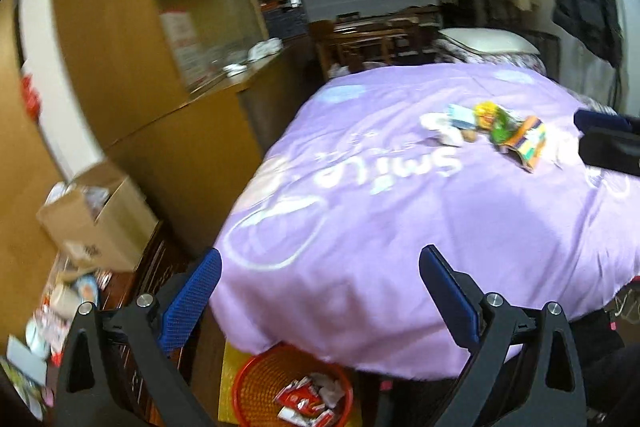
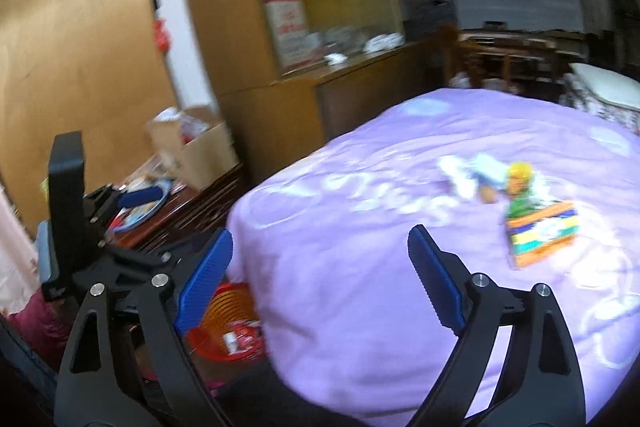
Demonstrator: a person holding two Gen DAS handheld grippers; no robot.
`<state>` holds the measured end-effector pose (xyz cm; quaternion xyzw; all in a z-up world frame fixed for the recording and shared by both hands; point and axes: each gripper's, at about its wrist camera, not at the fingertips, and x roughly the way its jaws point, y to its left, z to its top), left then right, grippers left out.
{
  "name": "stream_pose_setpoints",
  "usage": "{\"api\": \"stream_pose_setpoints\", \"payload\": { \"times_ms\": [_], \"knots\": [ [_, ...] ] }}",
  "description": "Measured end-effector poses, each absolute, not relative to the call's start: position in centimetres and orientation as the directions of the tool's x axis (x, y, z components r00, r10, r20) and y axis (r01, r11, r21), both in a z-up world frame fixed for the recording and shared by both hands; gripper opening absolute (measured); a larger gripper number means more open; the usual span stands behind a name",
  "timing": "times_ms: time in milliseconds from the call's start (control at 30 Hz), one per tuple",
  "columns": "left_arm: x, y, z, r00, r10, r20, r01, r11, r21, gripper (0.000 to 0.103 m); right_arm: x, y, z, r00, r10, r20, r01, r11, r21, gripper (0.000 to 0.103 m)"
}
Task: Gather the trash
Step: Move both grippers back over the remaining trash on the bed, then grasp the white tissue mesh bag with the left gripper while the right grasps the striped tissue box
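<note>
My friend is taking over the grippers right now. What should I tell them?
Left gripper: open, holding nothing.
Right gripper: open, holding nothing.
Red basket: on the floor at the foot of the bed, some red wrappers already inside.
Left to do: the wrappers and tissues in a pile on the purple blanket. Pick them up and drop them in the basket.

Purple quilt [image 1: 400,227] on bed, snack wrappers [image 1: 516,135] (blurred), crumpled tissues [image 1: 444,131] on top

left gripper [image 1: 320,281] and right gripper [image 2: 320,263]: black triangular plastic arms; silver round screws at the joints; blue ribbed pads [image 1: 191,301] on the fingers
</note>
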<state>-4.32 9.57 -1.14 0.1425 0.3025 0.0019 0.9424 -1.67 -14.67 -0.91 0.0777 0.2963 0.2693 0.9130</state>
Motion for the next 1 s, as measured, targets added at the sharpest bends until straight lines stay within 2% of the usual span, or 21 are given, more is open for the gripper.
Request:
{"api": "stream_pose_setpoints", "payload": {
  "times_ms": [267,633,867,1000],
  "knots": [
    [2.4,3.3,-3.6,0.778,0.009,-0.628,0.181,0.954,0.238,0.097,2.4,-22.2,-4.7,0.744,0.361,-0.562,-0.229,0.928,0.292,0.088],
    [12.6,-0.1,-10.2,0.664,0.036,-0.747,0.202,0.953,0.225,0.097,7.8,-28.5,-12.0,0.703,0.211,-0.679,-0.002,0.956,0.294,0.088],
    [16.7,-0.6,-13.1,0.597,0.033,-0.802,0.201,0.961,0.189,0.097,10.0,-30.7,-14.8,0.682,0.056,-0.729,0.114,0.977,0.181,0.088],
    [18.7,-0.6,-13.6,0.579,-0.001,-0.815,0.196,0.971,0.138,0.097,10.5,-31.6,-16.2,0.646,0.114,-0.755,0.128,0.959,0.254,0.088]
  ]
}}
